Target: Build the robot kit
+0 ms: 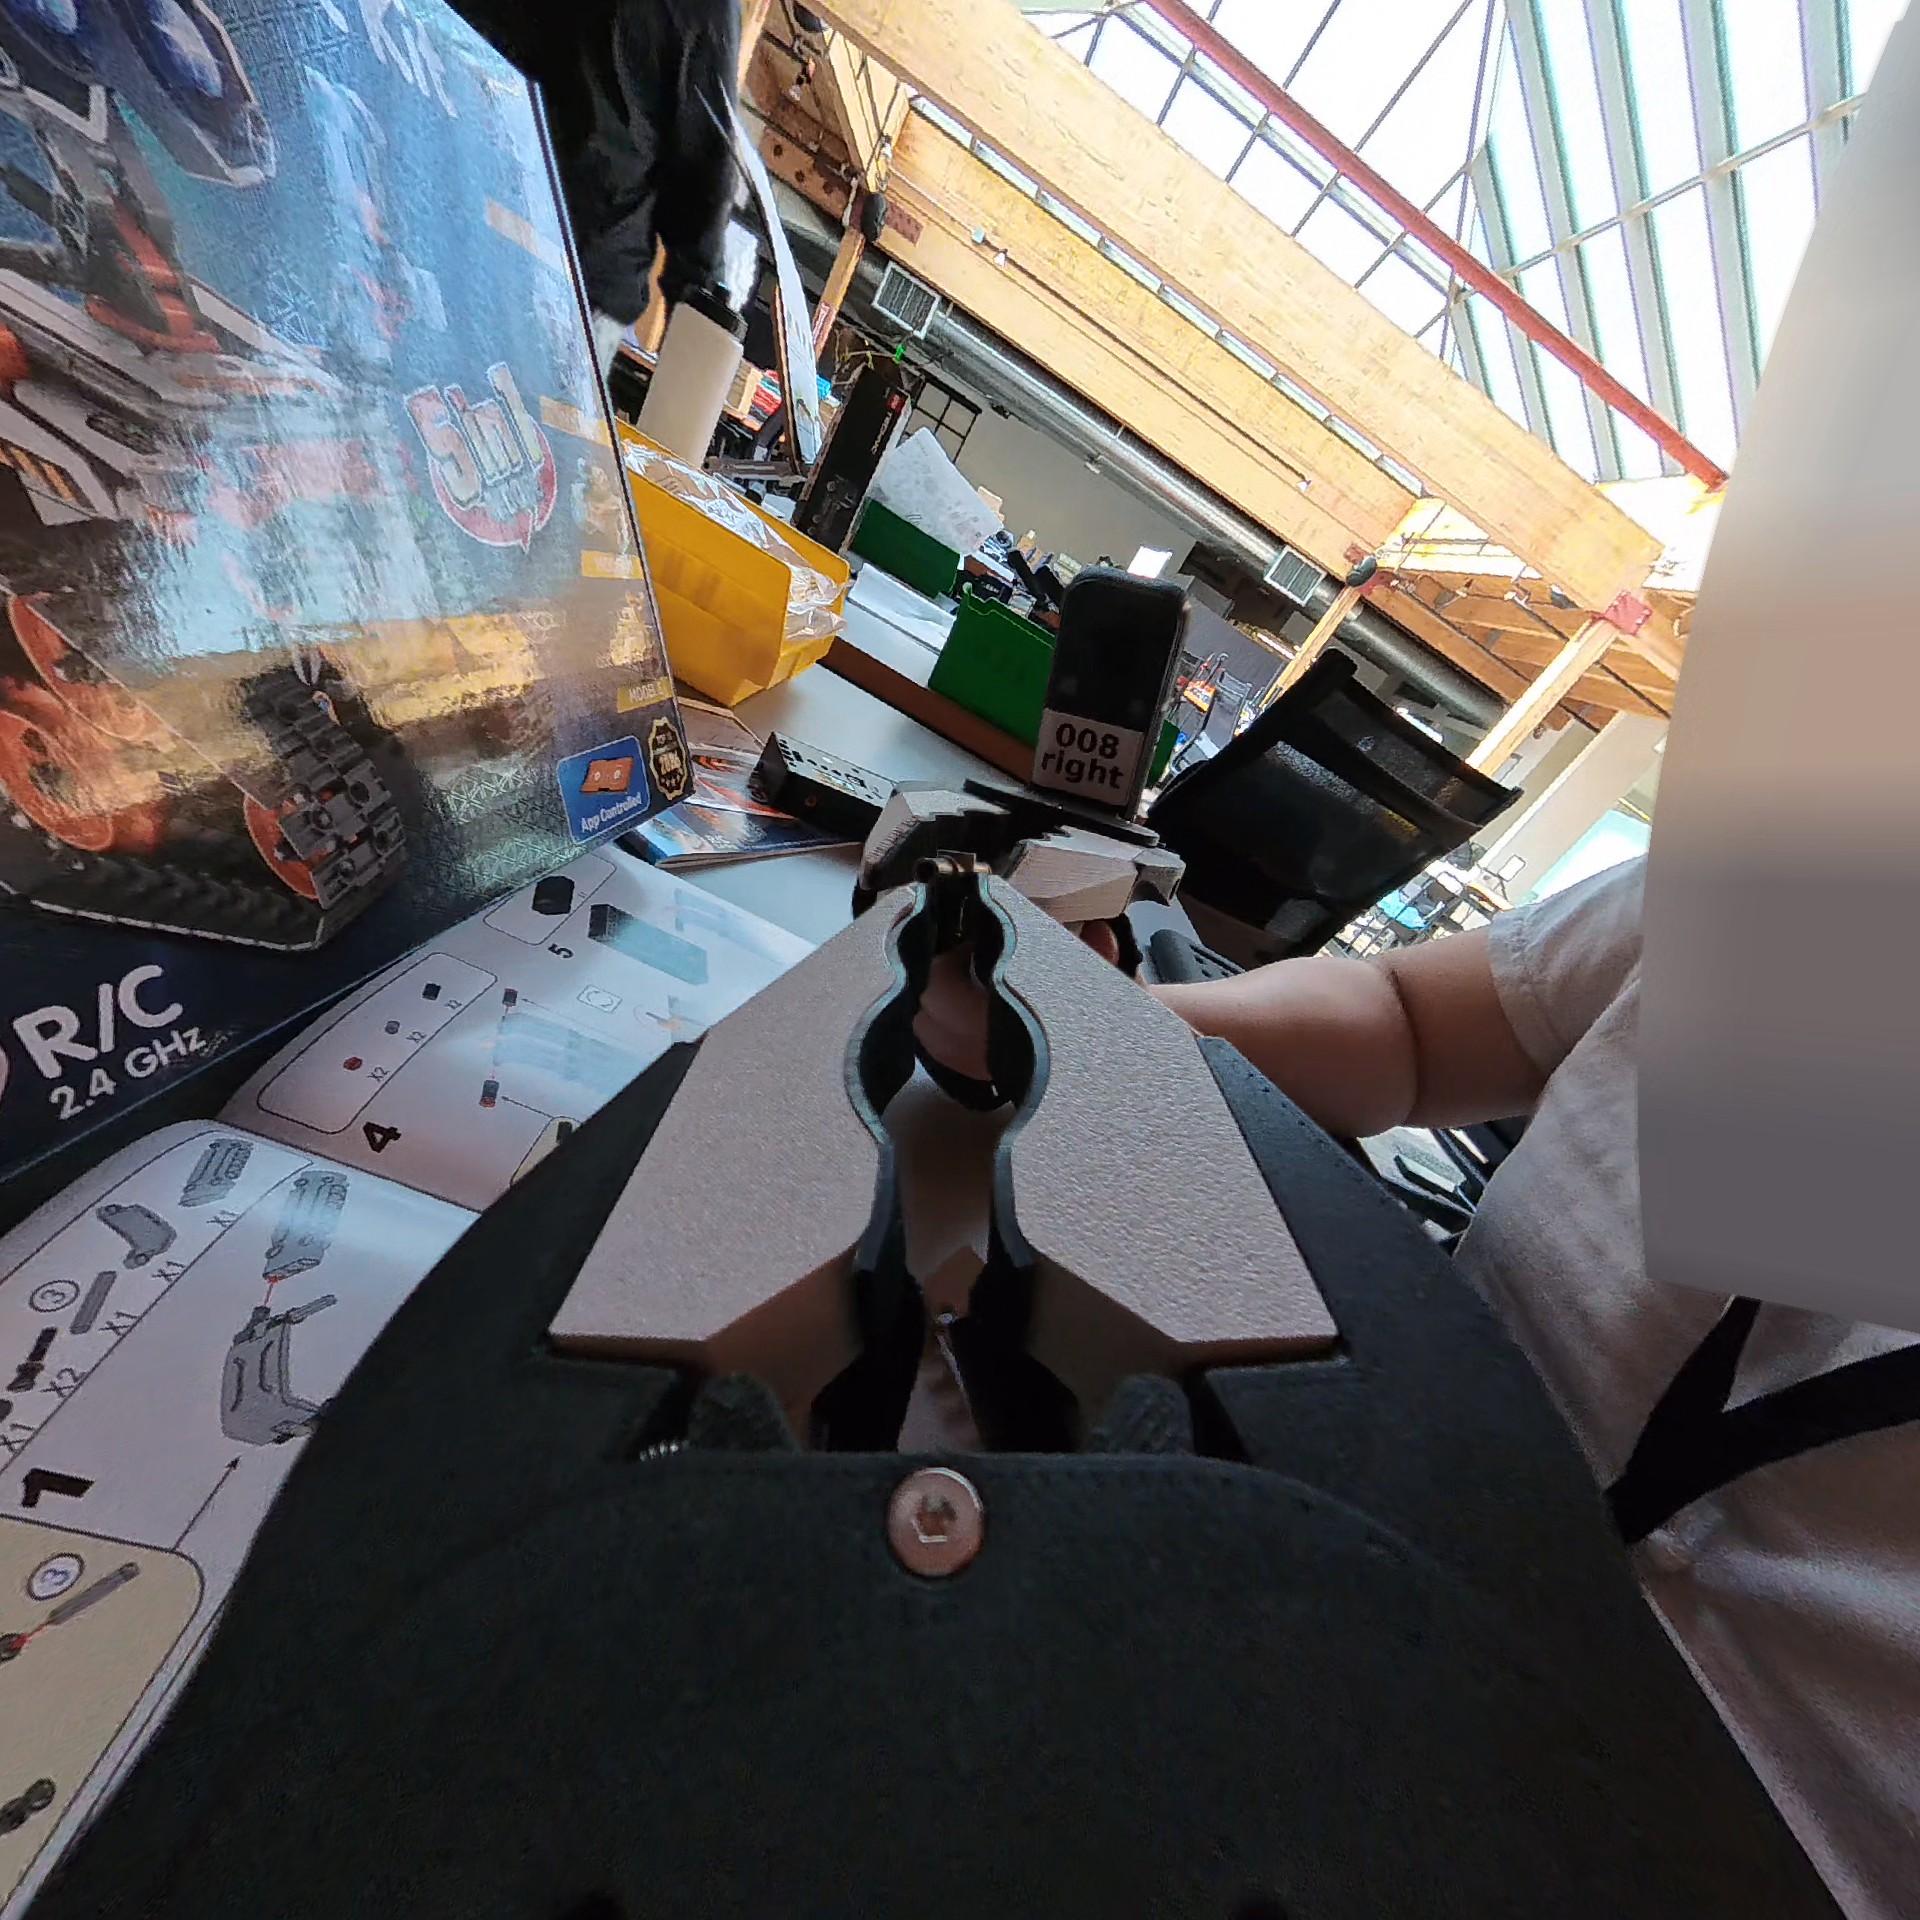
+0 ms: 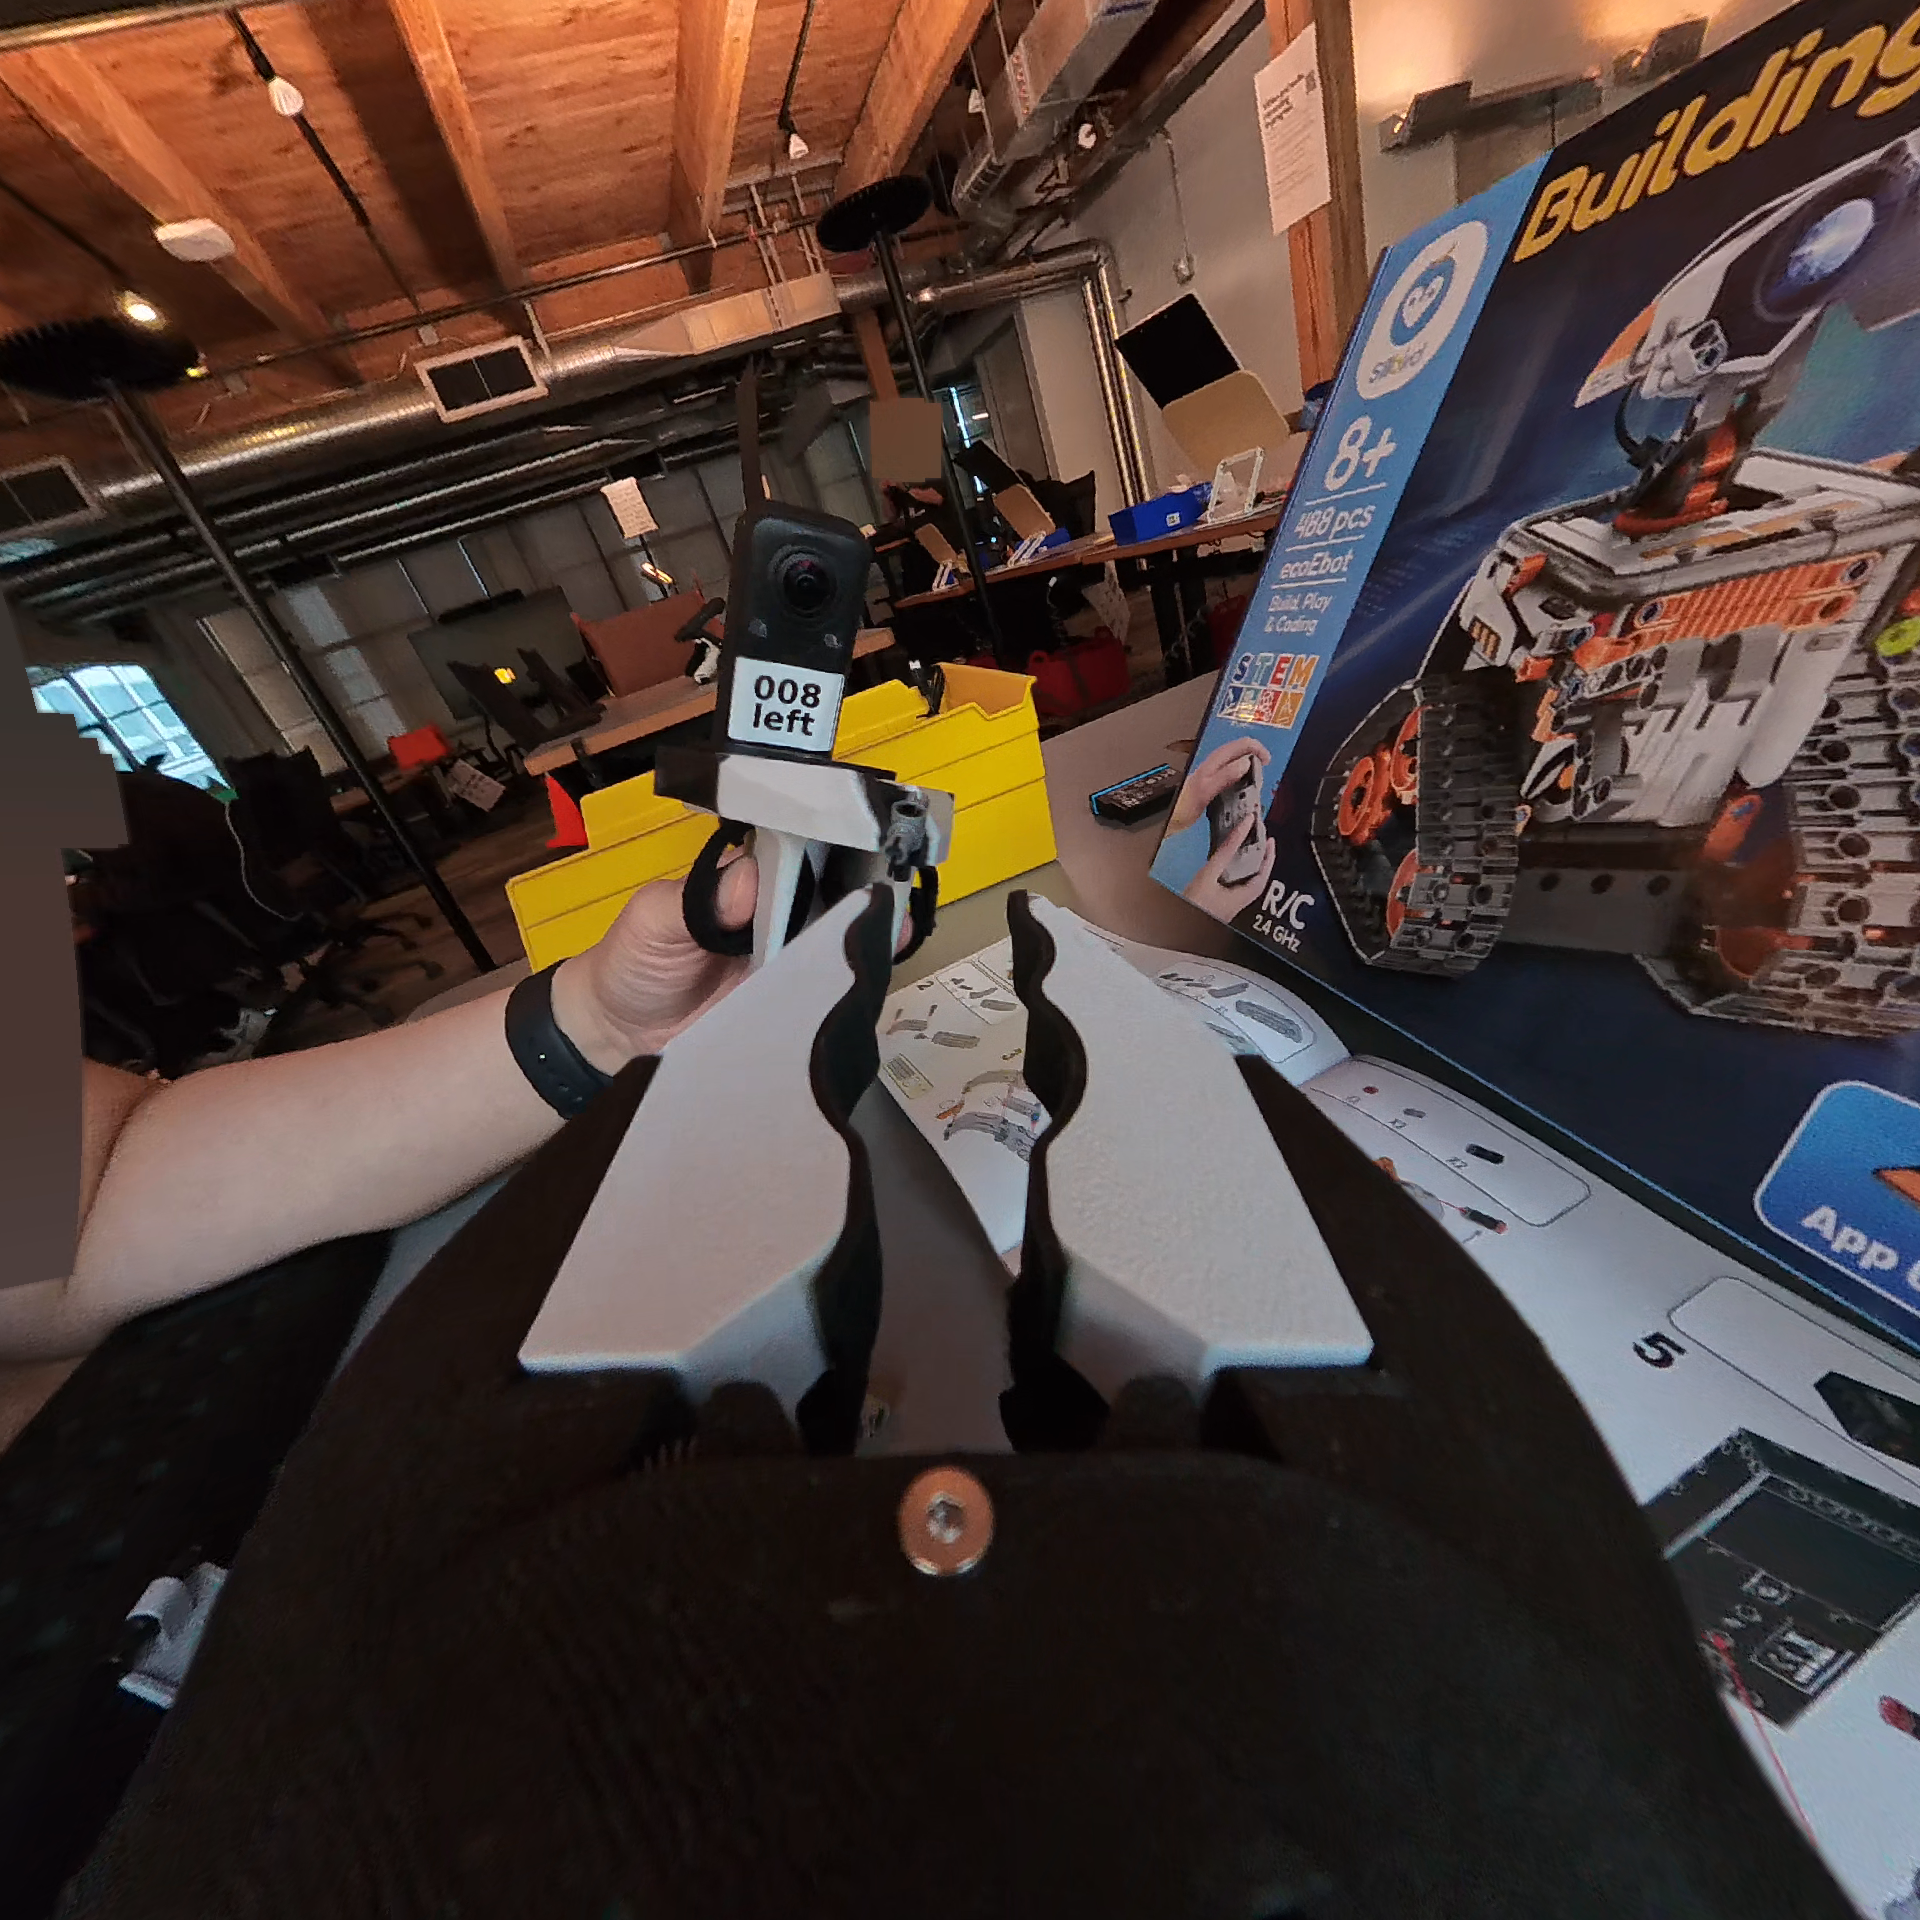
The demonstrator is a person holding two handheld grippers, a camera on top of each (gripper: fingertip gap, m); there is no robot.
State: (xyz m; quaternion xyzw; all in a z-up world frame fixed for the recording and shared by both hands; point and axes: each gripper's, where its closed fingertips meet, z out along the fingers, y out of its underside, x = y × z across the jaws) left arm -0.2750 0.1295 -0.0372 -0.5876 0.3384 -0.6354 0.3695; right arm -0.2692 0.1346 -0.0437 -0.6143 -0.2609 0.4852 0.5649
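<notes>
Workshop table (image 1: 831, 717): toy box (image 1: 312, 468) upright on instruction sheet (image 1: 436, 1049). Left gripper (image 1: 951, 883) clamped on small grey part (image 2: 906, 831); right gripper (image 2: 951, 914) apart, empty.

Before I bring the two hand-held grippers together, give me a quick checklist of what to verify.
1. Left hand-held gripper shut on small grey part: ok.
2. Right hand-held gripper open and empty: ok.
3. Part between the right one's fingers: not ok, it sits beyond the tips.
4. Firmness of the left one's hold: cannot tell.
5. Toy box standing apart from both: ok.
</notes>
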